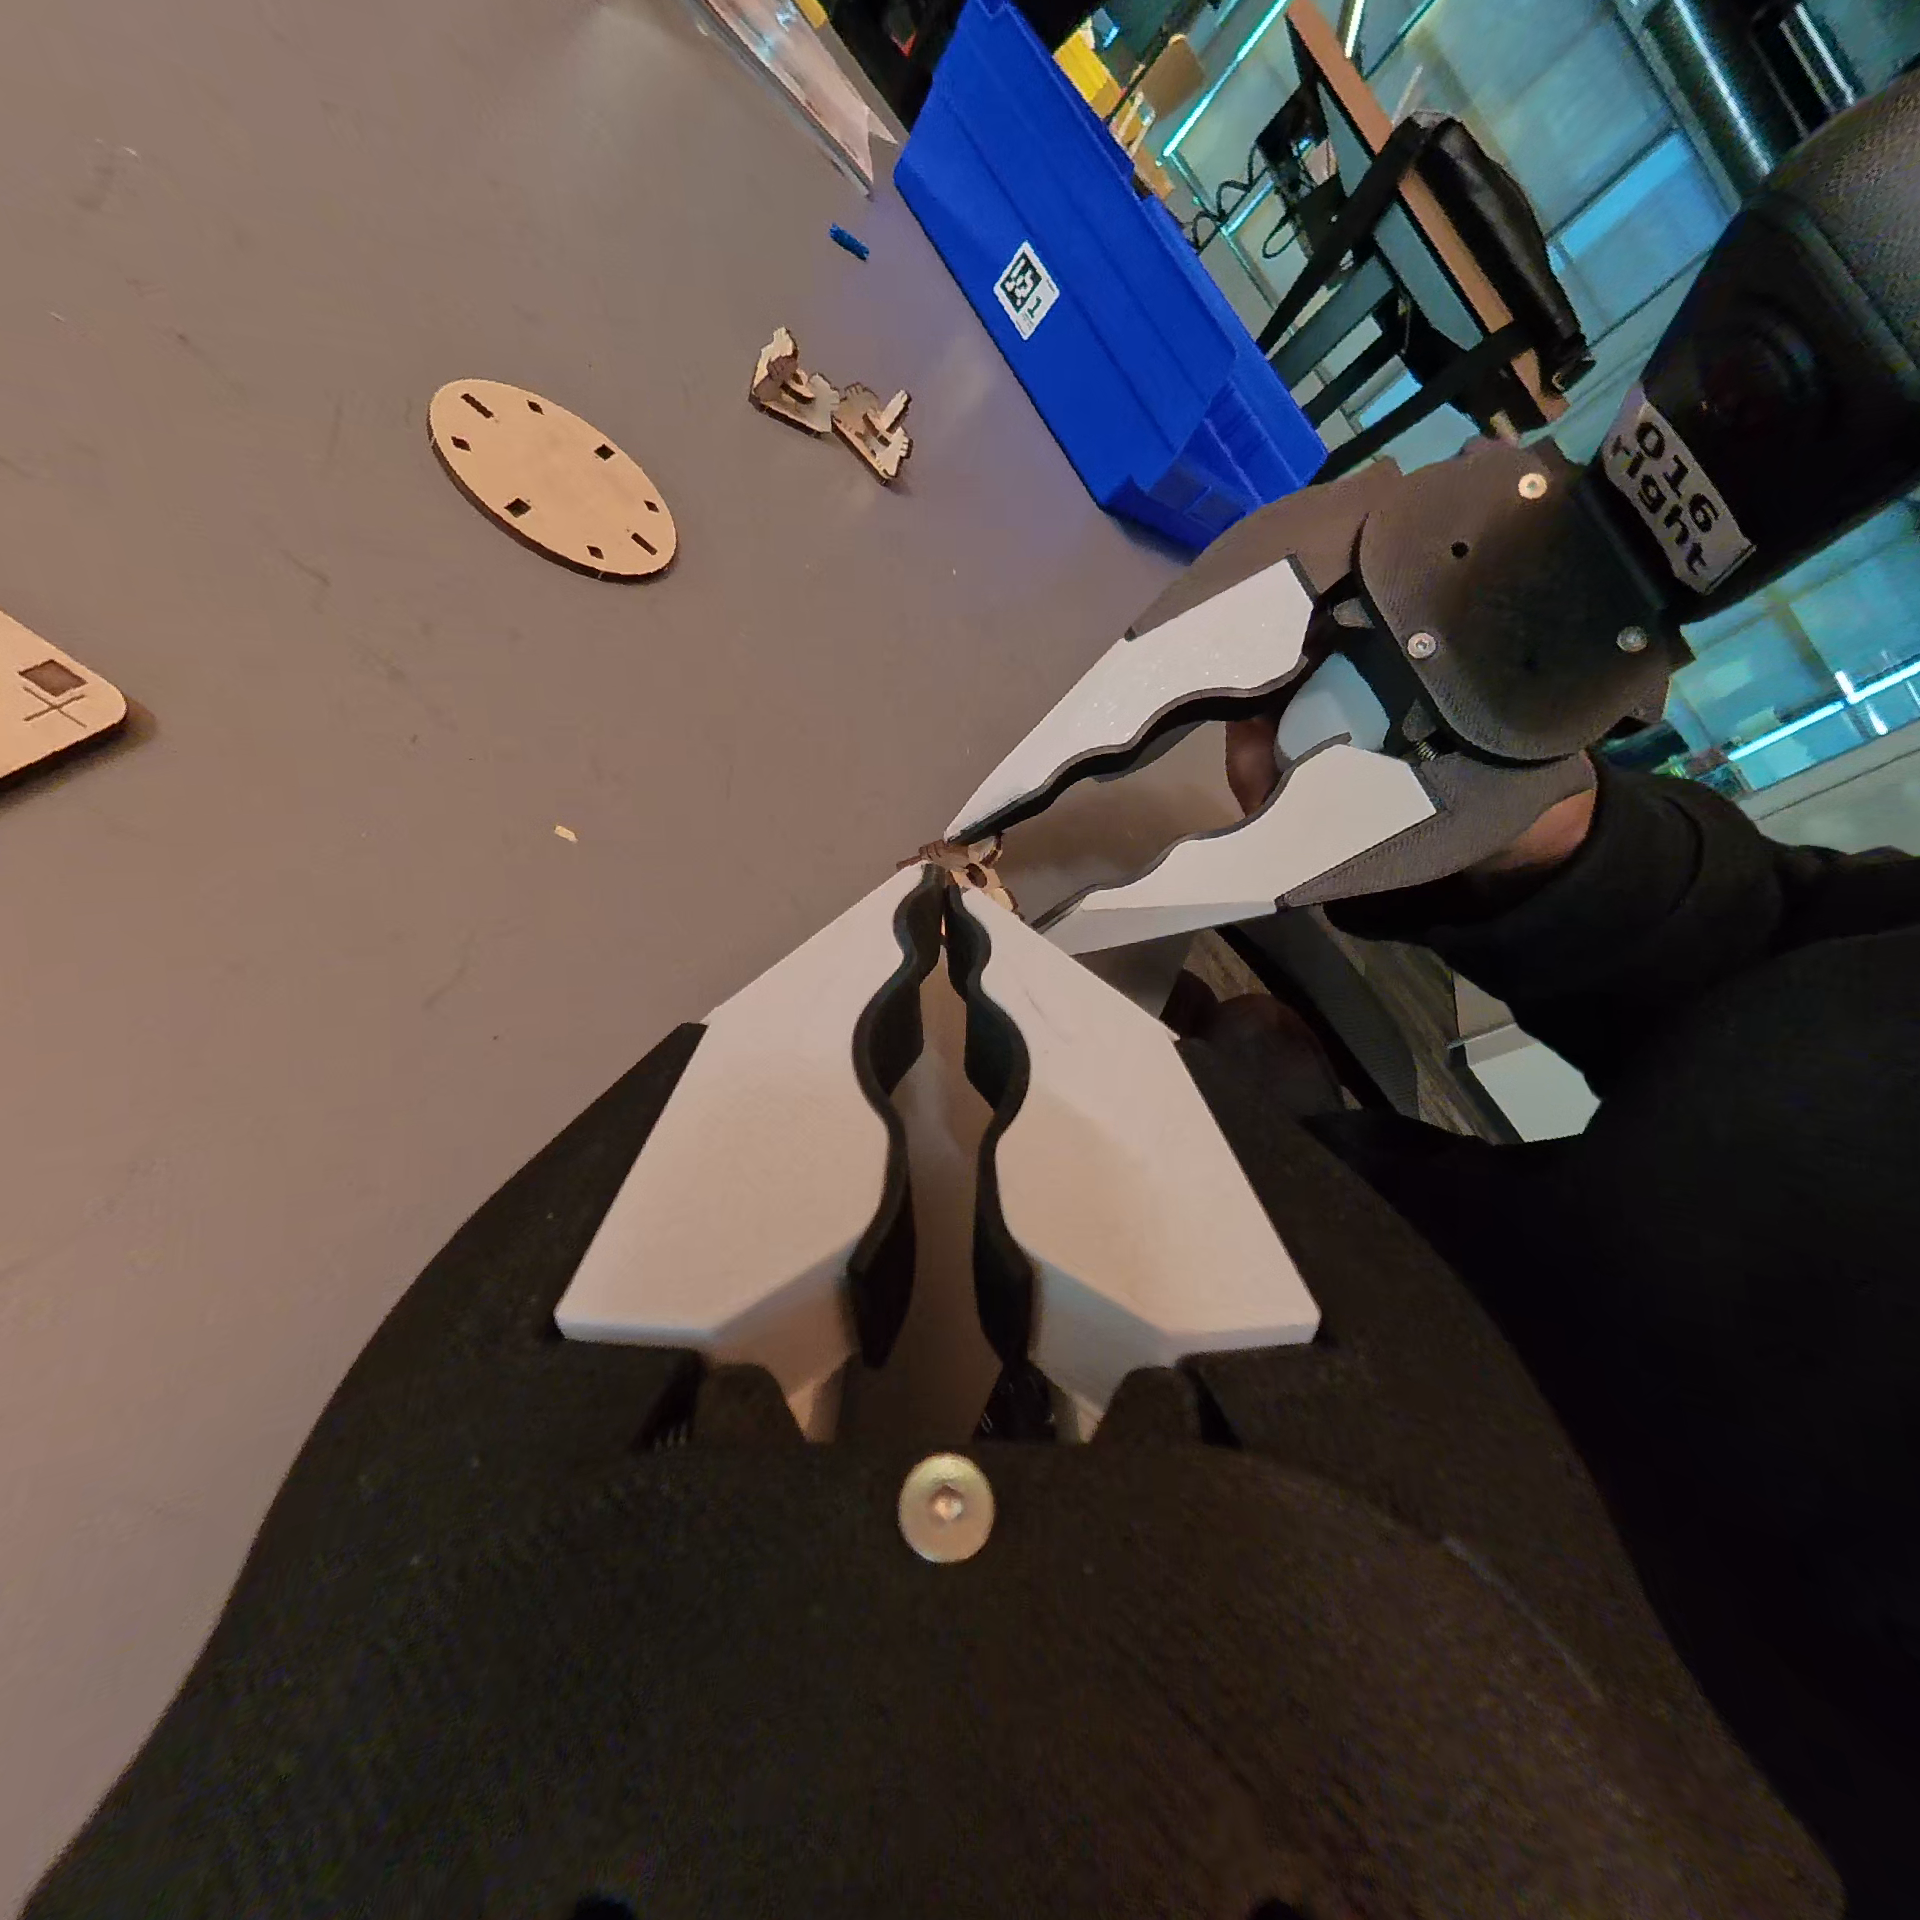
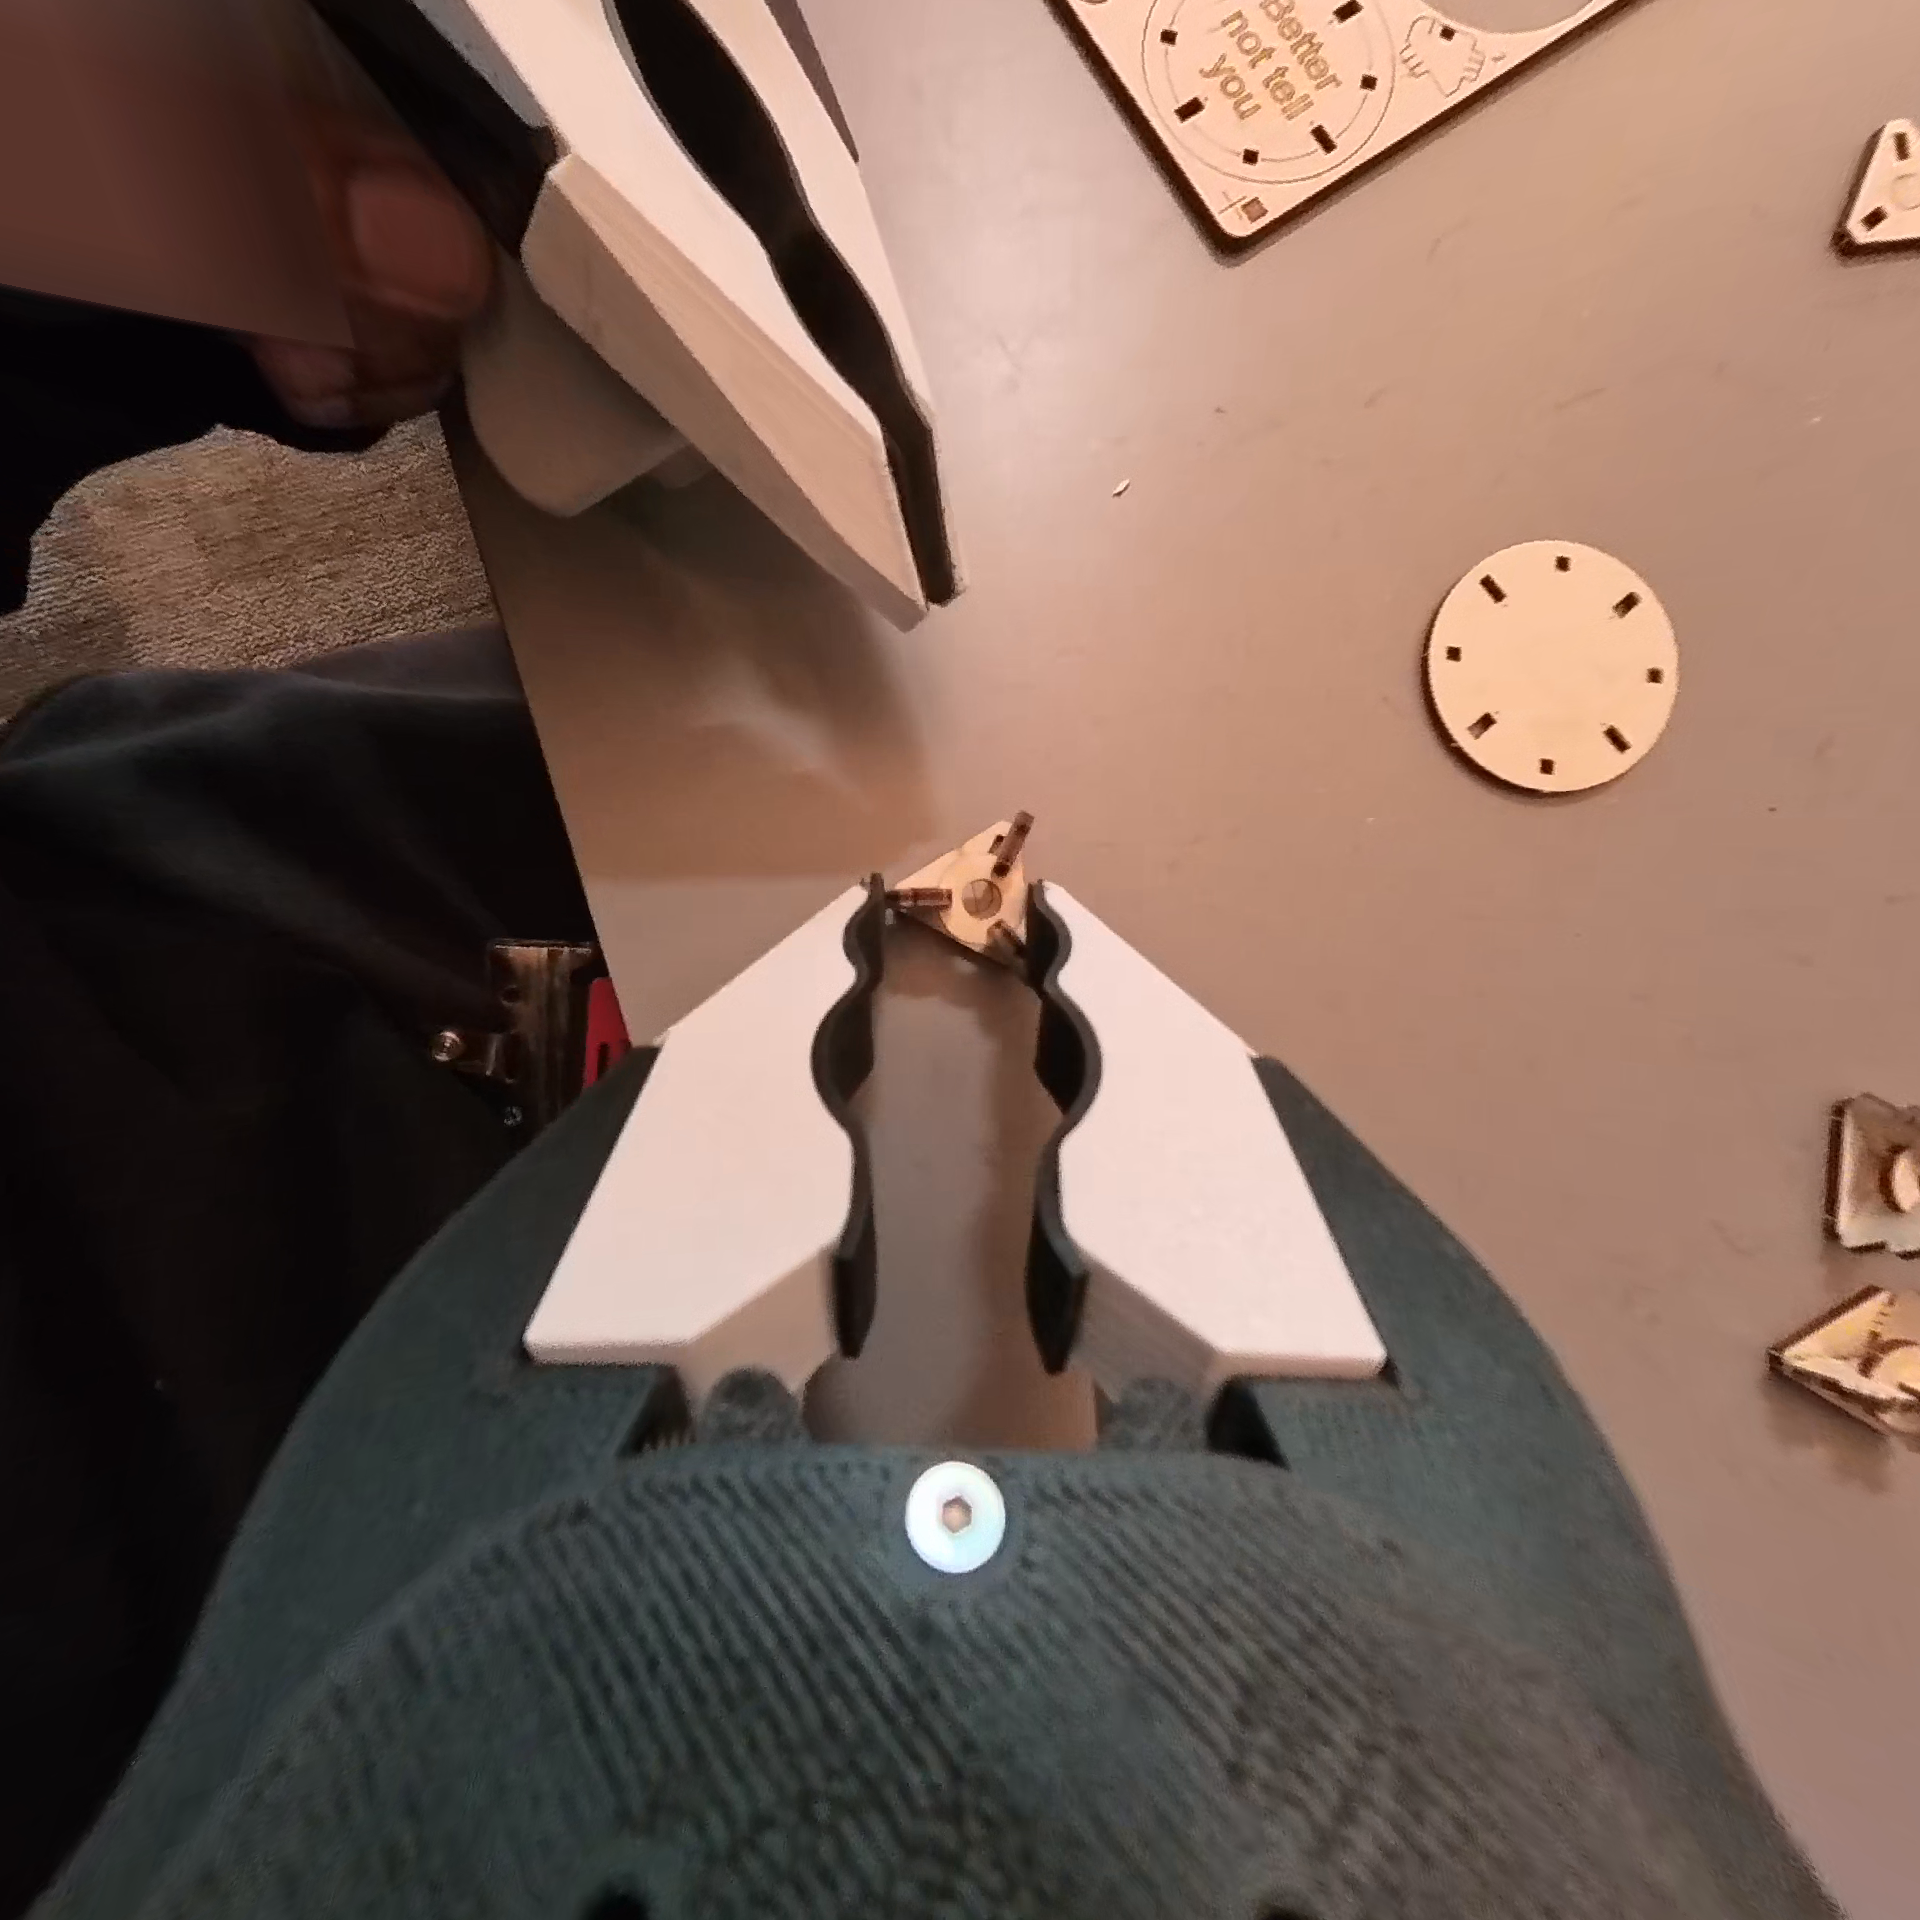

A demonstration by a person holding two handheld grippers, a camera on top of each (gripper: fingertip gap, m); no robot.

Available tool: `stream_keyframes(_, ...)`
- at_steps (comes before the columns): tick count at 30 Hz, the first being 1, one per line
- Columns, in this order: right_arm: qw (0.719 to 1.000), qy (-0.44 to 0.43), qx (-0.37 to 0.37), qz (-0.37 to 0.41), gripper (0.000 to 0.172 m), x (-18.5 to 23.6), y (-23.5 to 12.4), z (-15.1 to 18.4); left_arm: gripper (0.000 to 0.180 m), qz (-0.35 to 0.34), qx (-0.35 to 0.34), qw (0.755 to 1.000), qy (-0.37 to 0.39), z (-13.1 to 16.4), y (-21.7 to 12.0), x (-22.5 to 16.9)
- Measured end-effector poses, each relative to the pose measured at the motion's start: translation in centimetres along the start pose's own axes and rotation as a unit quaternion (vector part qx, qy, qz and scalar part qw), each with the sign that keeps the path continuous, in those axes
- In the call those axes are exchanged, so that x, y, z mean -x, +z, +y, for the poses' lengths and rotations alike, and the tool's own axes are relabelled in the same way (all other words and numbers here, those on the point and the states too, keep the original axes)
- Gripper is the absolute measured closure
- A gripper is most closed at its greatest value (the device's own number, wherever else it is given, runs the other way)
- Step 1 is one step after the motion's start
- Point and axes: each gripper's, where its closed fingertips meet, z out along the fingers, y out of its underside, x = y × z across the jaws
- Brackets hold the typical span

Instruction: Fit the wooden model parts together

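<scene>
My right gripper (image 2: 956,904) is shut on a small triangular wooden piece (image 2: 971,894) with dark pegs in its slots. The pads press on two of its corners and hold it above the grey table (image 2: 1247,1039). In the left wrist view the right gripper (image 1: 992,878) comes in from the right with the piece (image 1: 971,862) at its tips. My left gripper (image 1: 940,883) is shut with nothing seen between its tips, which sit close to the piece in that view. In the right wrist view the left gripper (image 2: 925,603) is above and apart from the piece.
A round slotted wooden disc (image 1: 551,478) (image 2: 1553,665) lies flat. A small wooden assembly (image 1: 831,405) and a blue bin (image 1: 1091,281) stand farther off. A cut-out wooden sheet (image 2: 1330,94) and several triangular pieces (image 2: 1870,1184) lie at the right. The table edge (image 2: 540,727) runs at the left. My right fingertips sit around 5 centimeters from my left ones. The round slotted wooden disc (image 2: 1553,665) is about 12 centimeters from both grippers' fingertips.
</scene>
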Motion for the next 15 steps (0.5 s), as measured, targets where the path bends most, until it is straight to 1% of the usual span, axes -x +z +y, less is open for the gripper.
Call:
stream_keyframes(9, 0.999, -0.03, 0.015, -0.017, 0.146, 0.09, 0.14, -0.14, 0.18, -0.001, 0.001, 1.0, -0.001, 0.01, 0.01, 0.03)
stream_keyframes(15, 0.999, -0.029, 0.01, -0.024, 0.146, 0.06, 0.21, -0.25, 0.18, 0.002, 0.0, 1.0, -0.002, -0.03, -0.02, -0.01)
